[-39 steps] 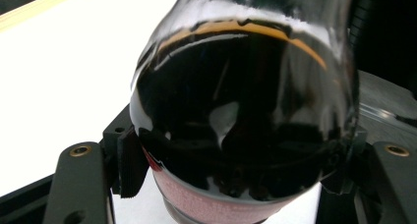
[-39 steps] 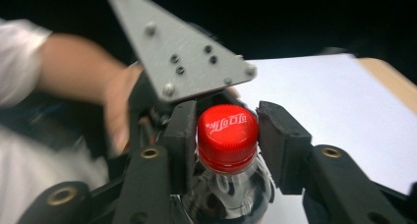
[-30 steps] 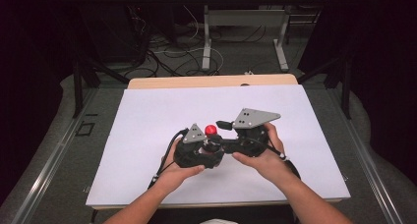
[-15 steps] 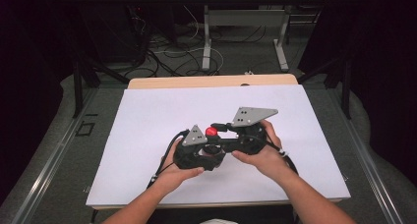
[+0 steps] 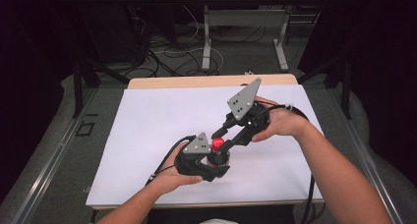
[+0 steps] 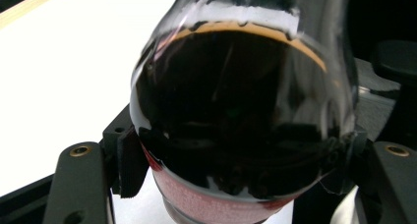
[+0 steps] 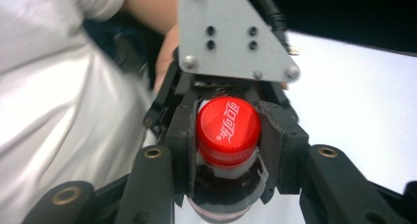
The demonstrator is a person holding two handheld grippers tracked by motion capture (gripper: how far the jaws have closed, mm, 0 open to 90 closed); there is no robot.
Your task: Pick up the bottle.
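Claws first: the right claw [image 7: 227, 150] is pinching the red screw cap [image 7: 228, 127] of a small clear plastic bottle of dark cola [image 6: 243, 111], its two black pads pressed against either side of the cap, and those jaws have just been closing onto it. In the high view the right claw [image 5: 222, 141] reaches down and leftward from the person's right hand [image 5: 279, 120], grey three-cornered plate tilted up above it, the red cap [image 5: 218, 144] showing at its tip. The left claw [image 6: 236, 170] is clamped round the bottle's body just above the red label band [image 6: 206, 204], one pad on each flank of the dark, rounded wall. From above, the left claw [image 5: 212, 166] sits low in the person's left hand [image 5: 174, 177], holding the bottle just over the near middle of the white sheet-covered surface [image 5: 147, 130]. A wooden edge strip [image 5: 196, 81] runs along the far side, with cables on the floor beyond.
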